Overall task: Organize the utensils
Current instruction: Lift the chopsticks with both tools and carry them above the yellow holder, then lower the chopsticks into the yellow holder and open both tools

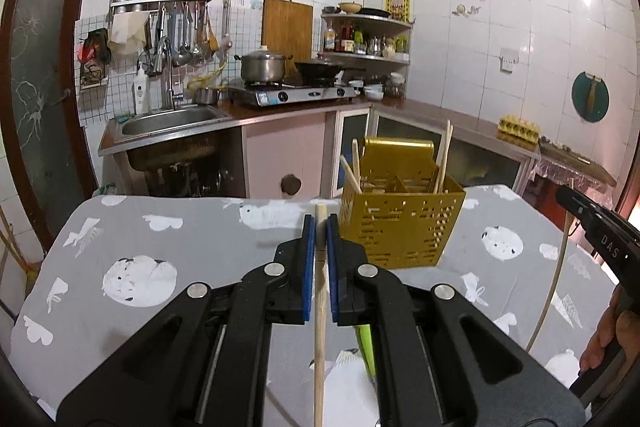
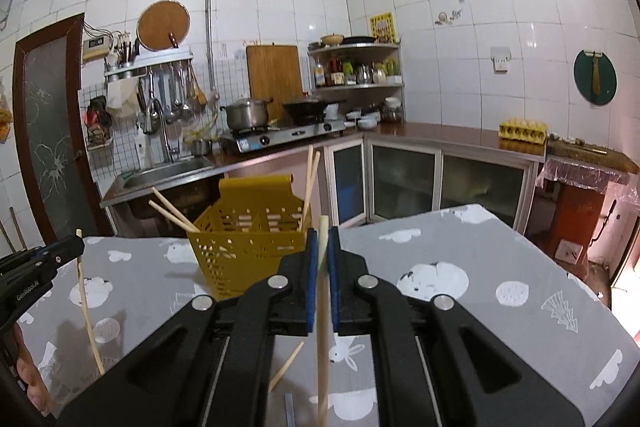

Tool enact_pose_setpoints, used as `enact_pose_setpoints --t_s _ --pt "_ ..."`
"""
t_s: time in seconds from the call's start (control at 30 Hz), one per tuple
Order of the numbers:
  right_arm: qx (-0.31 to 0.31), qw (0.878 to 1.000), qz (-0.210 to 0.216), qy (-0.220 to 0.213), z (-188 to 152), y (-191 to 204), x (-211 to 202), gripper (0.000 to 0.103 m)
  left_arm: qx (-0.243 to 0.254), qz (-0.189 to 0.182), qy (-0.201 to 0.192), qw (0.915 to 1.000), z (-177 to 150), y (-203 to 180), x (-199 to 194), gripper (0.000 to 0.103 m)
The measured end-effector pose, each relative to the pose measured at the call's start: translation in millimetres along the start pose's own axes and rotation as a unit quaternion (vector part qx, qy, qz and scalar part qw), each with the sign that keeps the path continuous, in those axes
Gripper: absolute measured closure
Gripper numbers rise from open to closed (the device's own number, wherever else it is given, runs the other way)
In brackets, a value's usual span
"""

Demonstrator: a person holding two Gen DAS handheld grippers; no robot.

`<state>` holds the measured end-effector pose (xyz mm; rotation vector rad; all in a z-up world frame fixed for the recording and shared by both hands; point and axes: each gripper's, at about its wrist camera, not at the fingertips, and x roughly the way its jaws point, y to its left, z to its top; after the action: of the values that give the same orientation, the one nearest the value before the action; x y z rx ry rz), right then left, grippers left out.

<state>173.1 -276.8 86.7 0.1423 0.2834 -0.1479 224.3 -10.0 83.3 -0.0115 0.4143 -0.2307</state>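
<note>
Both tools were clamped on chopsticks. From the left wrist, my left tool (image 1: 320, 227) pinched a wooden chopstick (image 1: 319, 307) upright between its blue pads, the tip just clear of them, the golden utensil holder (image 1: 400, 223) just beyond and to the right on the grey patterned surface (image 1: 180, 247). Several chopsticks (image 1: 442, 159) already stood in it. A green object (image 1: 366, 347) showed under the tool; I could not tell what it was.

From the right wrist, my right tool (image 2: 322, 247) gripped a pale chopstick (image 2: 322, 327), the holder ahead and slightly left. This view alone showed a loose chopstick (image 2: 286, 367) lying on the surface.

To do it well, I judged I should lift each stick above the rim, line it over an open compartment, tip it down, and release only once it was inside
</note>
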Motion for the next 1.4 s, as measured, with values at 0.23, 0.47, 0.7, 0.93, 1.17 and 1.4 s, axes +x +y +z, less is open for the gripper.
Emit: enact_pose_setpoints --t_s 0.23,0.47,0.7,0.93,1.17,1.4 --pt "0.009 1.000 0.005 -0.014 10.5 -2.8 4.8 0.097 -0.005 -0.007 -0.016 0.9998 11.6 0.4 1.8 0.098" --pt "0.015 0.999 0.009 -0.030 37.2 -4.8 12.8 0.097 -0.002 -0.021 -0.045 0.9988 41.1 -9.7 1.0 0.098" --pt "0.009 0.998 0.015 -0.058 78.6 5.3 25.4 0.097 0.001 -0.039 -0.089 0.9953 89.4 -22.6 -5.7 0.098" --pt "0.004 0.996 0.020 -0.082 125.6 22.0 43.5 0.097 0.006 -0.053 -0.137 0.9891 139.2 -37.2 -16.7 0.098" --pt "0.021 0.994 0.018 -0.103 154.6 26.6 70.7 0.097 0.013 -0.055 -0.165 0.9848 174.2 -50.7 5.2 0.098" --pt "0.025 0.993 0.017 -0.117 157.6 31.9 107.1 0.098 0.013 -0.053 -0.152 0.9868 174.8 -54.1 60.9 0.098"
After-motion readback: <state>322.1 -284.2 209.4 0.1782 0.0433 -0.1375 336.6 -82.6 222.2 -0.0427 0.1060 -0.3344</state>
